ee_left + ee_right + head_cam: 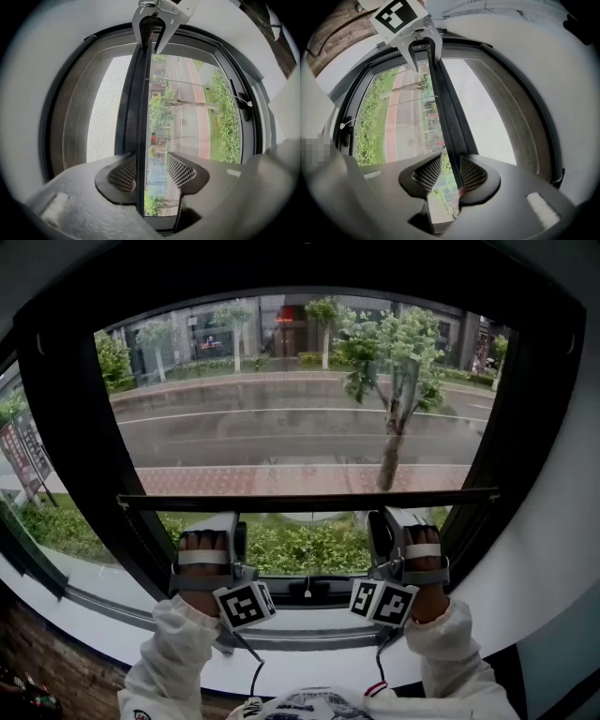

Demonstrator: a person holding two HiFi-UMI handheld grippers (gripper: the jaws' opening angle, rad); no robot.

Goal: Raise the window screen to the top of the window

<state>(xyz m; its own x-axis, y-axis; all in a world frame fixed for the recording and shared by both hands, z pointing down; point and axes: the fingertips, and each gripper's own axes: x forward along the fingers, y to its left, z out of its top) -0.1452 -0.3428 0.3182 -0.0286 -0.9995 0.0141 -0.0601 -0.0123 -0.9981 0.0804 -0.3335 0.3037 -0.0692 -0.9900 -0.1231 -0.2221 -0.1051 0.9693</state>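
Observation:
The window screen's black bottom bar [309, 500] lies level across the window, low in the opening, with grey mesh [108, 108] above it. My left gripper [222, 517] reaches up to the bar near its left end. In the left gripper view the bar [139, 117] runs between the jaws of that gripper [151, 172] and rests against one pad [123, 174]. A wide gap separates it from the other pad. My right gripper [392, 514] meets the bar right of the middle. There the bar [445, 108] lies against one pad [472, 174], with a narrow gap to the other.
A thick black window frame [70, 456] surrounds the glass, with a white sill [309, 652] below. A small latch with a pull cord [307, 592] sits at the bottom middle, between my hands. Outside are a hedge, a tree and a wet road.

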